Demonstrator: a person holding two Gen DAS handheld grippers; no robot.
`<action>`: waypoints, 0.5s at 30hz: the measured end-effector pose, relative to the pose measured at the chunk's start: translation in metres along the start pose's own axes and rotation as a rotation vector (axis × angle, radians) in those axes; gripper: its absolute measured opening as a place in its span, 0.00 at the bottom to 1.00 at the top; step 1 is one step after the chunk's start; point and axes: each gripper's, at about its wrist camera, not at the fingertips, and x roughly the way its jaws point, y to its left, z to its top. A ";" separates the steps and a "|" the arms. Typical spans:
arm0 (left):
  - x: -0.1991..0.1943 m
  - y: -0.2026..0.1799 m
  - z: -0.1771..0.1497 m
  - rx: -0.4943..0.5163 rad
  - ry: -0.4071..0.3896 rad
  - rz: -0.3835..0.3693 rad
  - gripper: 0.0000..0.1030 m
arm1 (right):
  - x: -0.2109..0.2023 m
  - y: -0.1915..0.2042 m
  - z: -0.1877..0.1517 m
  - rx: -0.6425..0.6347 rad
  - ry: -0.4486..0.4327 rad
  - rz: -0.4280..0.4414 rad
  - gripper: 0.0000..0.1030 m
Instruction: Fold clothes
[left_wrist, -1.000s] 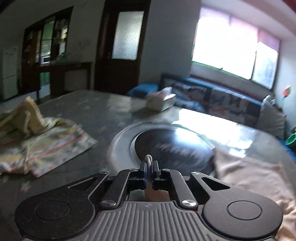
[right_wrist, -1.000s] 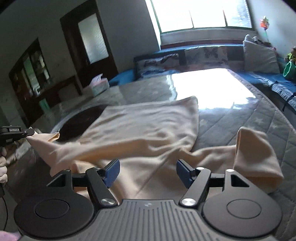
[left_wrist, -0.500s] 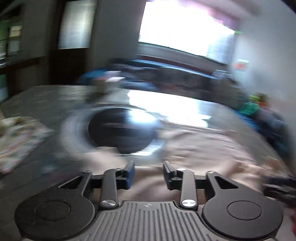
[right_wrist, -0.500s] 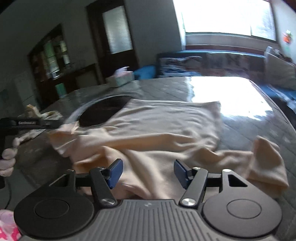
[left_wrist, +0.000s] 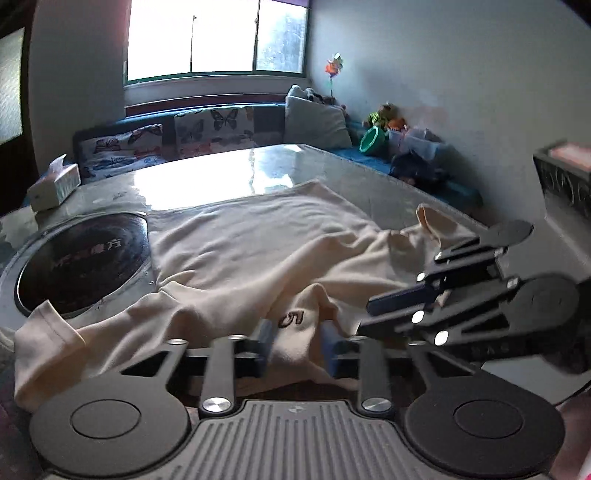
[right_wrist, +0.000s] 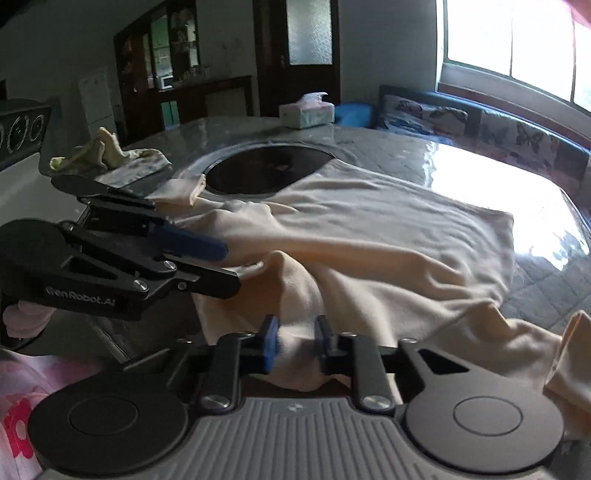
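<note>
Lying rumpled across the desk, the cream shirt partly covered a round black cooktop. The left hand-held gripper stood partly open with a raised fold of the near hem between its blue pads, not pressed tight. The right hand-held gripper straddled another bunch of hem the same way, just beside the left one.

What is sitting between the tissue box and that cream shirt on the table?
The round black cooktop set into the table, with the cream shirt lapping its near edge; the tissue box stands beyond it. The right wrist view shows this best.
</note>
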 end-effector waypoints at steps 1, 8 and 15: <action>0.000 -0.001 -0.001 0.012 -0.001 -0.001 0.18 | -0.001 -0.001 -0.001 -0.002 -0.001 -0.002 0.14; -0.017 0.000 0.001 0.042 -0.017 -0.053 0.05 | -0.020 -0.002 -0.001 -0.036 0.015 0.049 0.04; -0.015 -0.003 -0.016 0.083 0.089 -0.126 0.05 | -0.032 -0.007 0.001 -0.021 0.022 0.121 0.09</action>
